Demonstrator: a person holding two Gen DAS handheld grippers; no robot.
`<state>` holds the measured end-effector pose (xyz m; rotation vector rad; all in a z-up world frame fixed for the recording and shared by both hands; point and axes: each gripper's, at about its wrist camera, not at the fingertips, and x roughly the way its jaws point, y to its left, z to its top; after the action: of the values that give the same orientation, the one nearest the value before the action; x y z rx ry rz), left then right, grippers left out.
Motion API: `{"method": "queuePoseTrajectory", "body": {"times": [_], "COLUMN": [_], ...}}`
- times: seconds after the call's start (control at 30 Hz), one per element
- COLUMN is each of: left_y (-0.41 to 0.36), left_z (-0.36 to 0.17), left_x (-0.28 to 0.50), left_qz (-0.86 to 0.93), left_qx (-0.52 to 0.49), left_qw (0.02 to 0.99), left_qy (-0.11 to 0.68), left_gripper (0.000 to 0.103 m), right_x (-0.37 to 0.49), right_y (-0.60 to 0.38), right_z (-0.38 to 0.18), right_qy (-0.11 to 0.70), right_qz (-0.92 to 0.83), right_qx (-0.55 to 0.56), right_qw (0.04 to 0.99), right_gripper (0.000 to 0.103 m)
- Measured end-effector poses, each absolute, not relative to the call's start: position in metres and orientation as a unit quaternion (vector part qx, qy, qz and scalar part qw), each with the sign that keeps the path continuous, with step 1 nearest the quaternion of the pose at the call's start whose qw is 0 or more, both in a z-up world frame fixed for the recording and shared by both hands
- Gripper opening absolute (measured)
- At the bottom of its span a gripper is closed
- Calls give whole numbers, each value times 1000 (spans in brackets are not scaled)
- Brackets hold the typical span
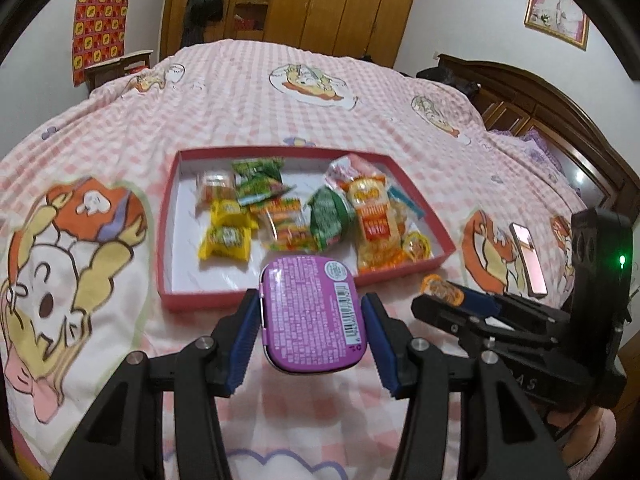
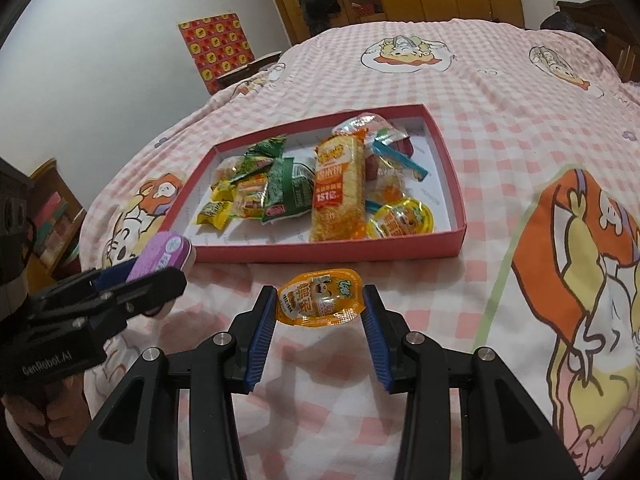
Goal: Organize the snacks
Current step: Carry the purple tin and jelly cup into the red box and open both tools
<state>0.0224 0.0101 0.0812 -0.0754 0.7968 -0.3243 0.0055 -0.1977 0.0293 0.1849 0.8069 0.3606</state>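
Observation:
My left gripper (image 1: 310, 312) is shut on a purple tin (image 1: 310, 314), label side up, held above the bed just in front of the red tray (image 1: 168, 216). It also shows in the right wrist view (image 2: 160, 262). My right gripper (image 2: 320, 300) is shut on an orange jelly cup (image 2: 320, 298), held above the bed near the tray's front wall (image 2: 320, 250). The cup shows in the left wrist view (image 1: 440, 288). The tray holds several snack packets: yellow (image 1: 226, 236), green (image 1: 330, 218) and orange (image 1: 374, 224).
The tray lies on a pink checked bedspread (image 1: 280, 120) with cartoon prints. A phone (image 1: 528, 258) lies on the bed to the right. A wooden headboard (image 1: 540, 104) stands at far right, wardrobes (image 1: 340, 0) behind the bed.

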Motion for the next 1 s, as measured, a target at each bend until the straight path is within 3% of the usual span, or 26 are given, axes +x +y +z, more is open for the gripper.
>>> {"method": "queuePoseTrajectory", "body": {"times": [1.0], "left_y": [21], "left_z": [56], "left_x": [95], "left_qz": [-113], "left_qx": [-43], "left_qw": [905], "left_qy": [407], "left_gripper": [54], "right_x": [66], "right_y": [-202], "right_z": [44], "right_qy": [381], "right_qz": [149], "right_qx": [68], "right_qw": [910], "right_gripper": [43]}}
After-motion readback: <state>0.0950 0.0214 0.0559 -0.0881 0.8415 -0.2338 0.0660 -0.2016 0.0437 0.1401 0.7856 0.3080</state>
